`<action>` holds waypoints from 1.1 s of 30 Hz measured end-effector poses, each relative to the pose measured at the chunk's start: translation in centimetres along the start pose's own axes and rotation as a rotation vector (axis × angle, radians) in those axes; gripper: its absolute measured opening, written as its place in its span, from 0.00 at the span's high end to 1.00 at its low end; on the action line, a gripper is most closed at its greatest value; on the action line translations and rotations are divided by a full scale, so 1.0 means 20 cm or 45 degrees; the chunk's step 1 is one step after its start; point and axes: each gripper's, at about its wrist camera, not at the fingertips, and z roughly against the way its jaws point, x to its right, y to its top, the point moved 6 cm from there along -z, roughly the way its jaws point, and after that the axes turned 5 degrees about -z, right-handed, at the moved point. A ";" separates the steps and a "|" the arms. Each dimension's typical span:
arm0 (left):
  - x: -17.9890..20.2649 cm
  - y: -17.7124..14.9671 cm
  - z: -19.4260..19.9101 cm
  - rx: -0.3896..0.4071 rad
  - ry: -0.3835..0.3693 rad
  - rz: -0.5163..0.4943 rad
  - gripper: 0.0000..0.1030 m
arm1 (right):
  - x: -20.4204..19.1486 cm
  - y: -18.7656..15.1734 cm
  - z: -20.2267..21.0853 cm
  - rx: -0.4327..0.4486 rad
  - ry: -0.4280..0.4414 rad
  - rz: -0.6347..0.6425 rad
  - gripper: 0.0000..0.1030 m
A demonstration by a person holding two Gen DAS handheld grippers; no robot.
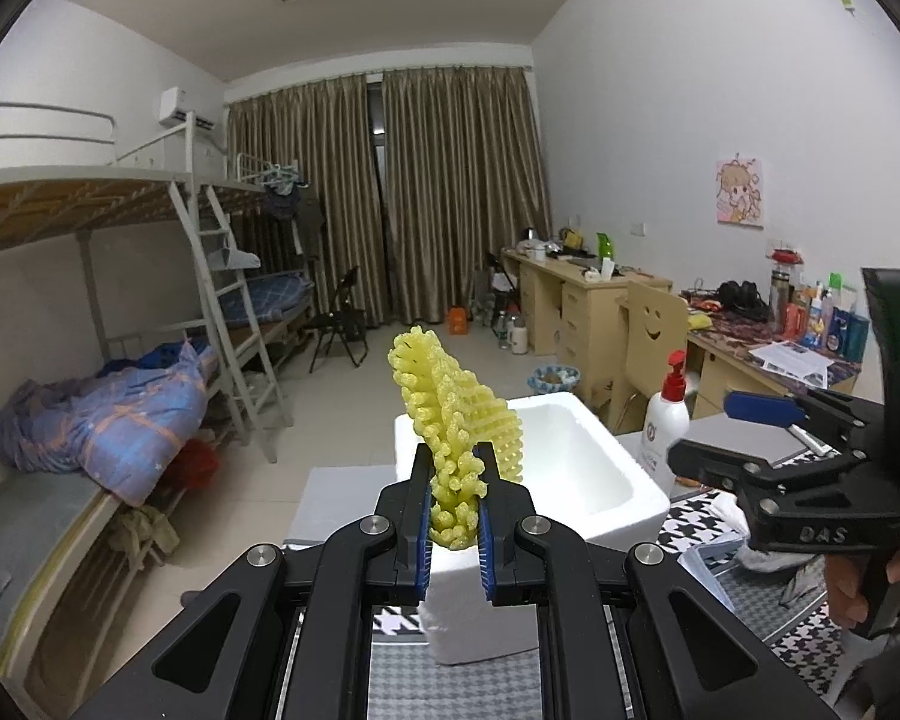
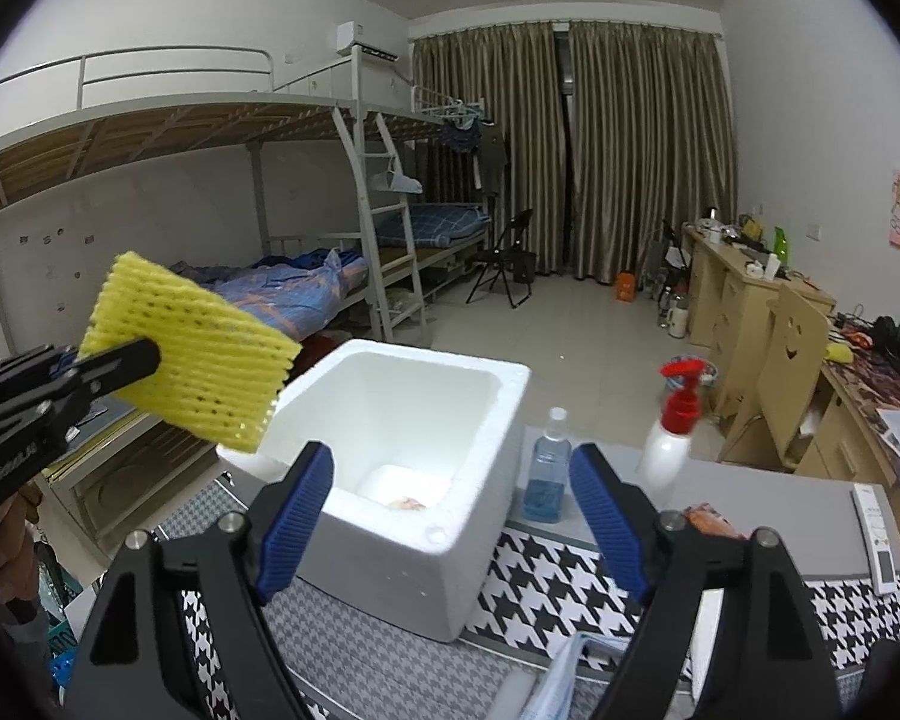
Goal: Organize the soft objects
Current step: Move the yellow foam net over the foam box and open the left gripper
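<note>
My left gripper (image 1: pixel 455 489) is shut on a yellow foam net sleeve (image 1: pixel 453 420) and holds it in the air just left of and above the white foam box (image 1: pixel 570 468). In the right wrist view the sleeve (image 2: pixel 198 354) hangs flat from the left gripper (image 2: pixel 120 360), over the box's left corner. My right gripper (image 2: pixel 450 504) is open and empty, its blue pads (image 2: pixel 297 510) spread before the box (image 2: pixel 414 480). Something small and pale lies at the box's bottom (image 2: pixel 405 495). The right gripper also shows in the left wrist view (image 1: pixel 720 438), open.
The box stands on a houndstooth cloth (image 2: pixel 546 576) on the table. Behind it are a blue liquid bottle (image 2: pixel 547 480) and a white pump bottle with red top (image 2: pixel 672 432). A remote (image 2: pixel 876 540) lies at right. Plastic packaging (image 2: pixel 564 678) lies near my right gripper.
</note>
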 end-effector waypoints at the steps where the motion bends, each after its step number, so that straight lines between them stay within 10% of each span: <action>1: 0.00 0.01 -0.01 0.000 -0.005 -0.003 0.87 | 0.01 0.00 0.00 -0.001 -0.009 -0.002 0.18; 33: 0.14 -0.01 -0.58 -0.250 -0.210 0.022 0.87 | 0.31 -0.17 0.21 -0.004 -0.200 -0.188 0.18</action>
